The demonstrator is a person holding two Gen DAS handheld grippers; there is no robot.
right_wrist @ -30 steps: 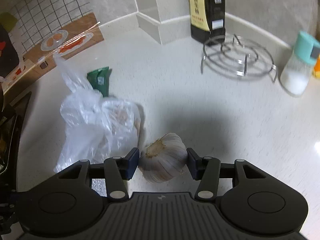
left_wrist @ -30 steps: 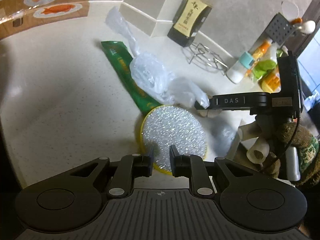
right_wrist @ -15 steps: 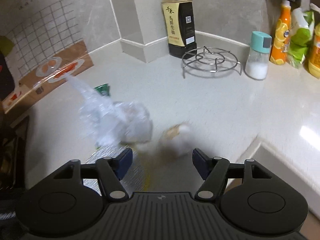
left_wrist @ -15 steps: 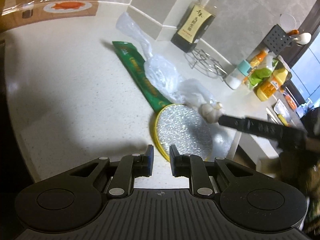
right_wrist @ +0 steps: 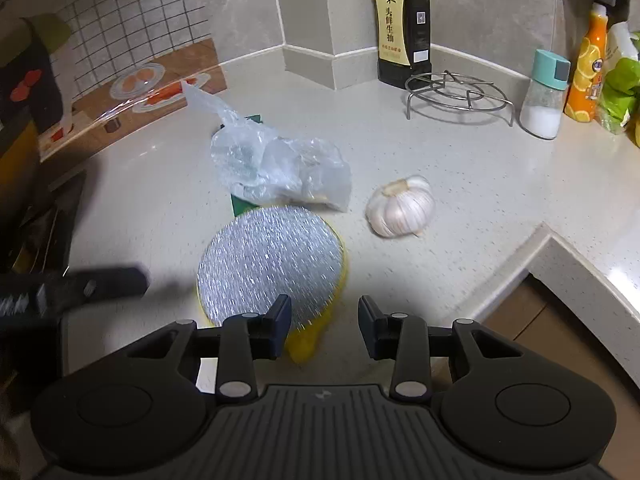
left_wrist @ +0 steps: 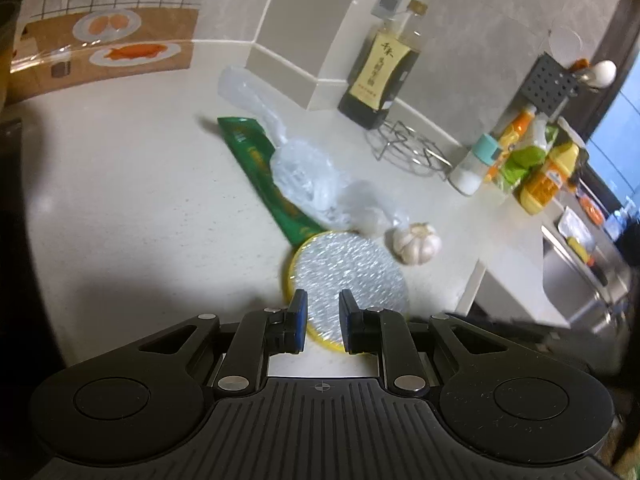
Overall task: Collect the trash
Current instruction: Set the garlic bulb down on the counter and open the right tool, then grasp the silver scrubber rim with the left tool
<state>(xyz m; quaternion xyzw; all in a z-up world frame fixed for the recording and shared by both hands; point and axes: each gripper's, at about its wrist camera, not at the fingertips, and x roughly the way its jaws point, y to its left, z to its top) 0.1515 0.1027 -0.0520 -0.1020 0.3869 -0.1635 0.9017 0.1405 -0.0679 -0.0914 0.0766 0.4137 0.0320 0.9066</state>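
A crumpled clear plastic bag [left_wrist: 308, 180] [right_wrist: 272, 164] lies on the white counter, over a long green wrapper [left_wrist: 256, 160] [right_wrist: 240, 206]. In front of them sits a round silver scouring pad [left_wrist: 352, 268] [right_wrist: 272, 260] with a yellow rim. A garlic bulb [left_wrist: 416, 240] [right_wrist: 400, 206] rests free to the pad's right. My left gripper [left_wrist: 323, 322] hovers over the pad's near edge, its jaws a narrow gap apart and empty. My right gripper [right_wrist: 324, 328] hangs above the pad's near right edge; its jaws are closing with nothing between them.
A dark soy sauce bottle [right_wrist: 402, 32], a wire trivet [right_wrist: 456, 96], a salt shaker [right_wrist: 546, 96] and an orange bottle [right_wrist: 588, 68] line the back. The counter's edge [right_wrist: 560, 248] drops off at the right. A steel sink [left_wrist: 592, 280] lies beyond.
My right gripper let go of the garlic and drew back; the bulb now lies on the counter beside the pad. Its jaws widened, then narrowed. My left gripper backed off slightly.
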